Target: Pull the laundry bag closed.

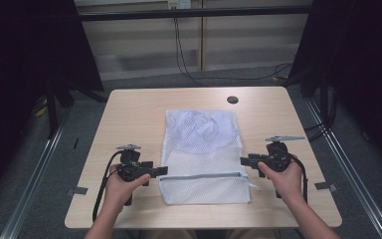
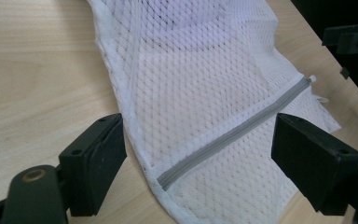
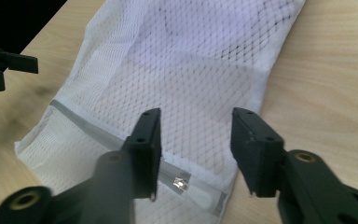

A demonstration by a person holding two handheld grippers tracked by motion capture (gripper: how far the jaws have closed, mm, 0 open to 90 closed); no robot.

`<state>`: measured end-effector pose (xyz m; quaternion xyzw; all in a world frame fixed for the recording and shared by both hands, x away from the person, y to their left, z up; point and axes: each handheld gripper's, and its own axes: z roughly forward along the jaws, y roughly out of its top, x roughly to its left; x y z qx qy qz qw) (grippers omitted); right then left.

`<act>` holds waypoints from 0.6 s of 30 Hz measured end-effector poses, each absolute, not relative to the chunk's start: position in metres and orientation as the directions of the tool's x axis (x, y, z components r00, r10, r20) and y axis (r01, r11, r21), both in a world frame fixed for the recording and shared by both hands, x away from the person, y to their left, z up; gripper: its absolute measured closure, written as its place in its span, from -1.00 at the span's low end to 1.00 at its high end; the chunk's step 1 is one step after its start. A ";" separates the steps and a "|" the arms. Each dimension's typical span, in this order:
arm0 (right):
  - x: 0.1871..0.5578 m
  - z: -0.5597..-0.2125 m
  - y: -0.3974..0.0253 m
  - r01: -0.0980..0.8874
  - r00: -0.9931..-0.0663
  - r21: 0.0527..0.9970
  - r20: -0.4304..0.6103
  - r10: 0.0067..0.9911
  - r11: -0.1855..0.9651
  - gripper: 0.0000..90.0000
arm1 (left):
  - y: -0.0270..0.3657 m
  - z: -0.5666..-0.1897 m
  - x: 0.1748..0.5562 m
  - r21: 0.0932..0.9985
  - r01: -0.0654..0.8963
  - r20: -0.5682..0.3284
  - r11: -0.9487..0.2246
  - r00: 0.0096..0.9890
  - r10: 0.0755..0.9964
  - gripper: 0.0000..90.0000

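- White mesh laundry bag [image 1: 205, 157] with a grey zip lies flat in the middle of the pale wooden table [image 1: 129, 114], its long side running away from the person, and a bundle of pale cloth [image 1: 202, 130] shows through the netting in its far half.
- Grey zip [image 1: 204, 176] runs straight across the bag near its near end, almost edge to edge.
- Left gripper [image 1: 161, 171] sits right at the bag's left edge, level with the zip, pointing in at it from the side, gripped by the person's left hand [image 1: 122, 186].
- Seen from the left gripper view, its black jaws stand wide apart: the bag's left edge [image 2: 135, 154] and the closed end of the zip [image 2: 168, 177] lie between them, with nothing pinched.
- Right gripper [image 1: 244, 161] comes in from the opposite side, just at the bag's right edge and a touch above the zip line, in the person's right hand [image 1: 286, 179].
- Over in the right gripper view, its jaws are also spread, and the netting just above the zip lies in the gap; the small metal zip pull [image 3: 182, 183] sits low between them, close by the left jaw.
- Both pairs of tongs face each other across the bag, with the zip stretched between them.
- A round dark hole [image 1: 232, 99] marks the table beyond the bag's far end.
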<state>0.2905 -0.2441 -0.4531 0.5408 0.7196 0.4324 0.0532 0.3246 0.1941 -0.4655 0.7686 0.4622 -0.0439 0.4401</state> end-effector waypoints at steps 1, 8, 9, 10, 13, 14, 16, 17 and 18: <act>0.290 -0.453 -0.244 0.726 -0.414 0.686 0.386 0.824 0.044 0.04 | 0.194 -0.466 0.325 0.639 0.747 -0.470 -0.185 0.569 0.675 -0.63; 0.289 -0.454 -0.248 0.699 -0.426 0.712 0.331 0.842 0.074 -0.32 | 0.196 -0.465 0.326 0.665 0.725 -0.441 -0.181 0.577 0.688 -0.68; 0.288 -0.454 -0.249 0.698 -0.426 0.712 0.330 0.843 0.074 -0.34 | 0.196 -0.465 0.326 0.669 0.720 -0.434 -0.181 0.577 0.692 -0.70; 0.287 -0.455 -0.249 0.695 -0.429 0.715 0.328 0.842 0.075 -0.36 | 0.196 -0.465 0.326 0.669 0.717 -0.420 -0.196 0.583 0.696 -0.70; 0.285 -0.457 -0.253 0.689 -0.425 0.720 0.311 0.850 0.080 -0.41 | 0.196 -0.466 0.326 0.676 0.708 -0.400 -0.204 0.586 0.705 -0.72; 0.284 -0.458 -0.254 0.689 -0.423 0.720 0.308 0.852 0.082 -0.44 | 0.197 -0.465 0.327 0.680 0.704 -0.389 -0.206 0.585 0.712 -0.73; 0.283 -0.460 -0.256 0.684 -0.422 0.725 0.295 0.857 0.088 -0.47 | 0.198 -0.465 0.327 0.690 0.695 -0.382 -0.203 0.588 0.713 -0.74; 0.283 -0.461 -0.256 0.683 -0.425 0.724 0.288 0.858 0.095 -0.48 | 0.198 -0.464 0.327 0.696 0.689 -0.372 -0.201 0.585 0.721 -0.74; 0.283 -0.461 -0.257 0.682 -0.430 0.723 0.280 0.858 0.106 -0.49 | 0.199 -0.464 0.326 0.701 0.680 -0.351 -0.216 0.592 0.725 -0.74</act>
